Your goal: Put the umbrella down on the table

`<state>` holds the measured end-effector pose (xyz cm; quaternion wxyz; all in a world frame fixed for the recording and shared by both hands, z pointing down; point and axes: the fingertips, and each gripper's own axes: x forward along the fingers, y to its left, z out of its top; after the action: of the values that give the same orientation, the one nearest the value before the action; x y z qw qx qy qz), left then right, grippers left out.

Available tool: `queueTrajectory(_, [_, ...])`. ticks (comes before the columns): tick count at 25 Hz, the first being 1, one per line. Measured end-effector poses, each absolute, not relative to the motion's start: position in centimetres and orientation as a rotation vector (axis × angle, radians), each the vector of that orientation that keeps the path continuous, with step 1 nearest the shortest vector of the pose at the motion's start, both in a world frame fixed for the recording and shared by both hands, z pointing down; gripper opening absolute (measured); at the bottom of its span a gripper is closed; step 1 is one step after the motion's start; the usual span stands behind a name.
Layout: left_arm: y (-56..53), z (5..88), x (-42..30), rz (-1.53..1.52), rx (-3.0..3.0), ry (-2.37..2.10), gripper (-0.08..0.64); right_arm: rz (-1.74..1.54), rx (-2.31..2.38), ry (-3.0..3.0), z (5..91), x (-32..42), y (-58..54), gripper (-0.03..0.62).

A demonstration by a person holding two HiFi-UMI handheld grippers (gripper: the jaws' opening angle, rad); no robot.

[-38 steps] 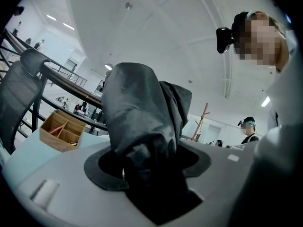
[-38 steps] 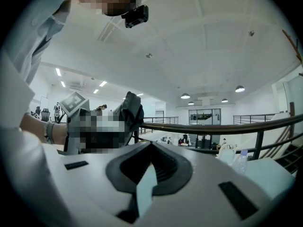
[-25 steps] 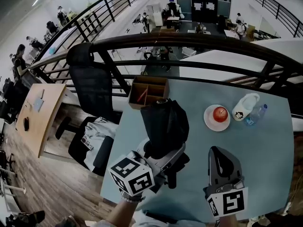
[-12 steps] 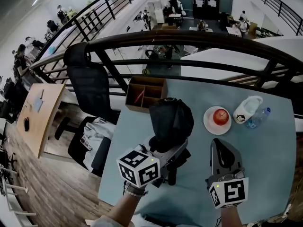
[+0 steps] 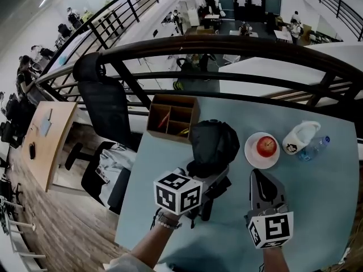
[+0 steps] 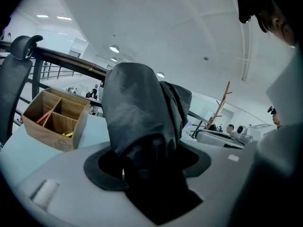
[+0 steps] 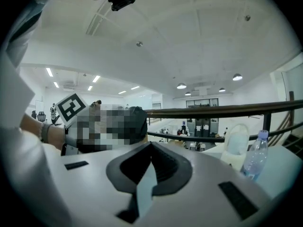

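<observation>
Left gripper view has the left gripper [image 6: 152, 161] clamped on the folded black umbrella [image 6: 139, 103]: its jaws pinch the narrow lower part of the bundle, and the bulk of loose fabric rises past the fingertips, upright and a little tilted. From the head view, that bundle stands over the table [image 5: 323, 203], near the wooden organiser box [image 5: 173, 115] and just beside the plate [image 5: 250, 154] carrying an apple [image 5: 266, 145]. Whether the umbrella's lower end touches the tabletop I cannot tell. The right gripper [image 7: 149, 148] has its jaws pressed together on nothing and sits close to the person, apart from the umbrella.

The risk, as I judge it, lies in letting go while the umbrella stands on end: top-heavy, it could topple toward the plate and knock the apple off, or roll against the bottle [image 5: 313, 149]. Slack cloth might also catch in the jaws as they part, dragging the bundle. Tipping it flat onto bare tabletop first seems safer
</observation>
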<state>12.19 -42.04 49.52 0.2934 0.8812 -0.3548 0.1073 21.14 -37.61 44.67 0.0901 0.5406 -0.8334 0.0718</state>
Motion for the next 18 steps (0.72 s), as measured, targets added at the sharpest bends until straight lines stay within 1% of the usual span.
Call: queueTrajectory(18, [-48.5,59.0,13.5,0.529,2.176,-0.955,0.288,0.306,1.598,-2.438,49.1,21.7,-40.1,-0.002])
